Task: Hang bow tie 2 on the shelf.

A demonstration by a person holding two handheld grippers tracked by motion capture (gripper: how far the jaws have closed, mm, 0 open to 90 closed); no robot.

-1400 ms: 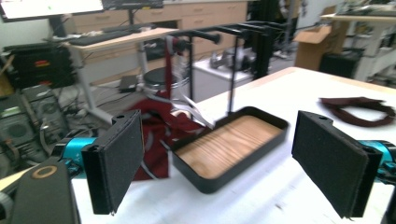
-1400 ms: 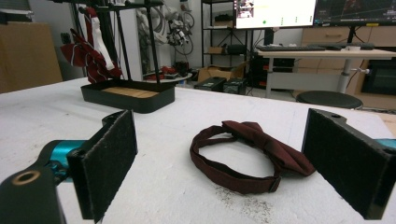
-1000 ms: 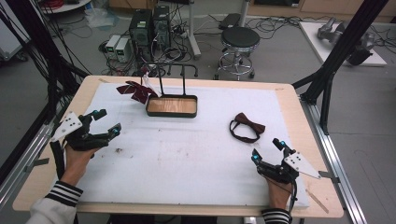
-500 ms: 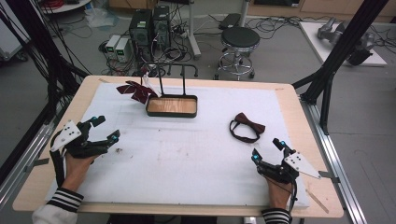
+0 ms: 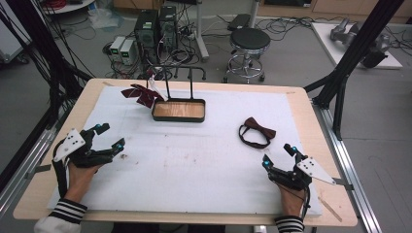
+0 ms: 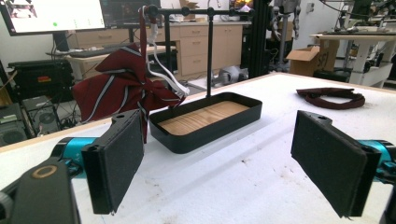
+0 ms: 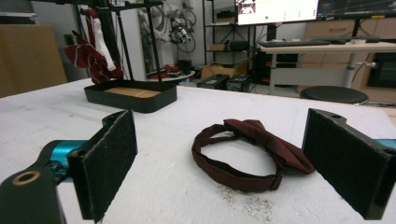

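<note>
Your right gripper [image 5: 277, 156] rests low at the near right of the table [image 5: 301, 104], jaws spread wide with nothing between them. The bow tie [image 5: 256, 132] lies flat on the white mat [image 5: 194, 160] just beyond it, strap looped out to one side; in the right gripper view it sits between the two pads [image 7: 112, 161] but farther off, untouched. So the pick-up of this one has not begun.

Your left gripper [image 5: 108, 139] sits at the near left, also wide open and empty. It faces the stand [image 5: 179, 77] at the back of the mat, well apart from it.

One job looks done: a striped red tie [image 5: 141, 93] already hangs from the left end of the stand's bar, draping beside the tray [image 5: 177, 116]. In the left gripper view a white strap runs up to the bar [image 6: 182, 10], though I can't quite tell how it is fastened there. The tray itself, with its wooden floor, holds nothing.

What is left, as I judge it: you close on the bow tie with the right gripper, lift it, carry it across to the stand and hang or place it there. Roughly half the work remains, and neither hand is committed yet.
</note>
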